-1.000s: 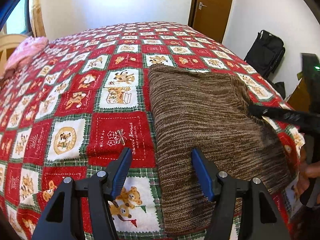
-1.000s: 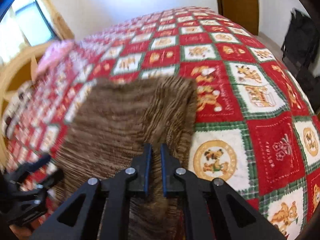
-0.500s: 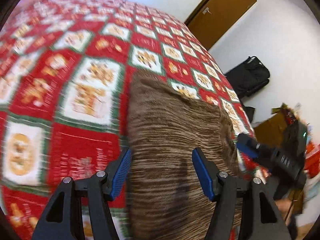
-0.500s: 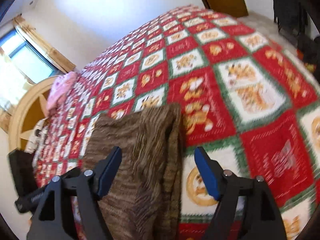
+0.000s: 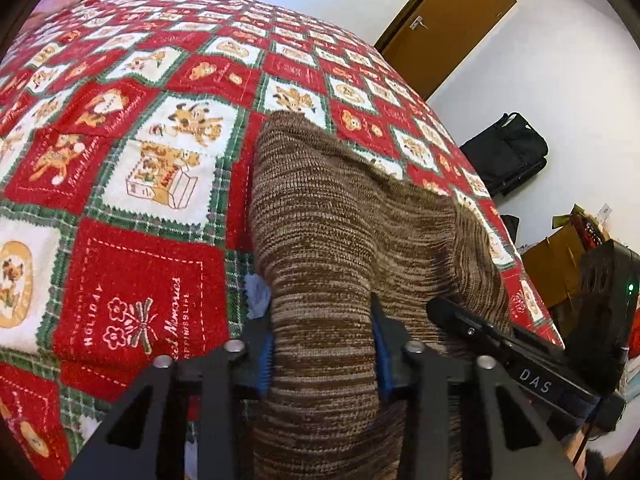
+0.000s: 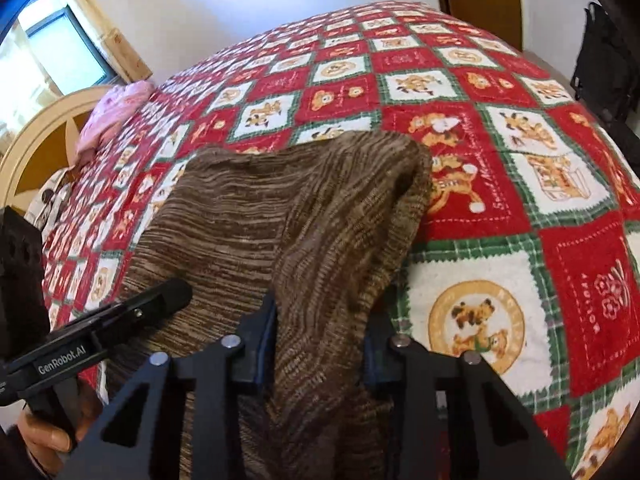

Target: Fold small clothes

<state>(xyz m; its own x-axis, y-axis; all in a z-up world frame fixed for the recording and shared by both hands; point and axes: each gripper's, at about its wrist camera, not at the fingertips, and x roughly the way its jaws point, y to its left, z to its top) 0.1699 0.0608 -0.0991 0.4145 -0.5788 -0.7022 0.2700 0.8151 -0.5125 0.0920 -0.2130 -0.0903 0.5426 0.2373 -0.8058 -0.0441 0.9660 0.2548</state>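
Left wrist view: the left gripper [image 5: 322,354] has its blue-padded jaws closing on a bunched fold of the brown knit [image 5: 340,248], which fills the gap between them and touches both pads. Ahead of the jaws the knit spreads flat over the bed [image 5: 132,184], covered by a red, white and green quilt printed with cartoon animals. A bit of light blue cloth [image 5: 256,292] pokes out from under the knit just beside the left jaw. Right of the jaws, close by, the right gripper [image 5: 444,310] reaches in, its black finger lying on the knit's right side. Far beyond the jaws stand a brown door [image 5: 448,28] and, to its right, a black bag [image 5: 506,152] against the wall.

Right wrist view: the right gripper [image 6: 320,348] also has its jaws closing, with a raised ridge of the knit [image 6: 280,216] running between them and meeting the pads on both sides. The rest of the knit lies ahead and to the left of the jaws on the bed [image 6: 500,184]; its far corner folds over just ahead. Left of the jaws the left gripper [image 6: 172,294] rests on the knit, a hand [image 6: 44,428] holding its handle at the lower left edge. Far ahead to the left, a pink cloth [image 6: 116,112] sits at the bed's edge beside a wooden headboard [image 6: 36,140].
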